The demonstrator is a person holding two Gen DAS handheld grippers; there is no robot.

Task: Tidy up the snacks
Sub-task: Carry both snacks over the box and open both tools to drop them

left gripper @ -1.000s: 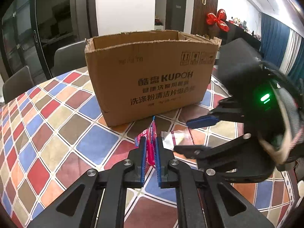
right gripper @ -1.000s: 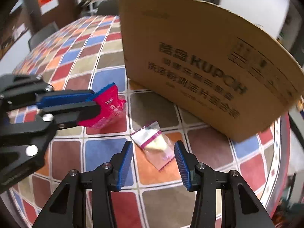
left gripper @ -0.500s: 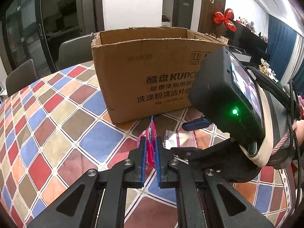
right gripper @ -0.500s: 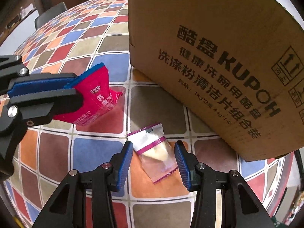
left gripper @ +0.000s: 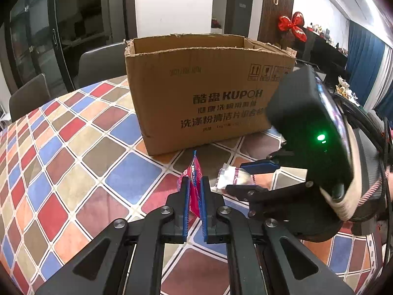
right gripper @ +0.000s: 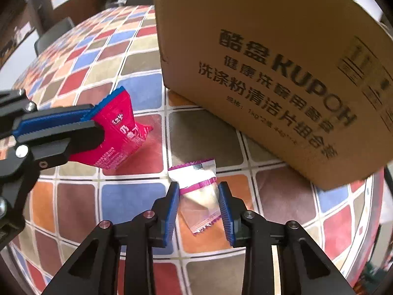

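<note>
Right wrist view shows the right gripper (right gripper: 198,207) closing its jaws around the clear purple-striped candy wrapper (right gripper: 197,191) on the checkered tablecloth (right gripper: 137,68), while the left gripper (right gripper: 103,120) pinches the red snack packet (right gripper: 118,135) edge-on, ready for the open brown cardboard box (right gripper: 270,61).

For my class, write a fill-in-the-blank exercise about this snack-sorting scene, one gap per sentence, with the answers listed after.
1. The left tool is shut on a ____ snack packet.
2. The right tool is closing around a white packet with a ____ stripe.
3. Behind both packets stands an open ____ box.
4. The white packet lies on the ____.

Answers: red; purple; cardboard; table
</note>
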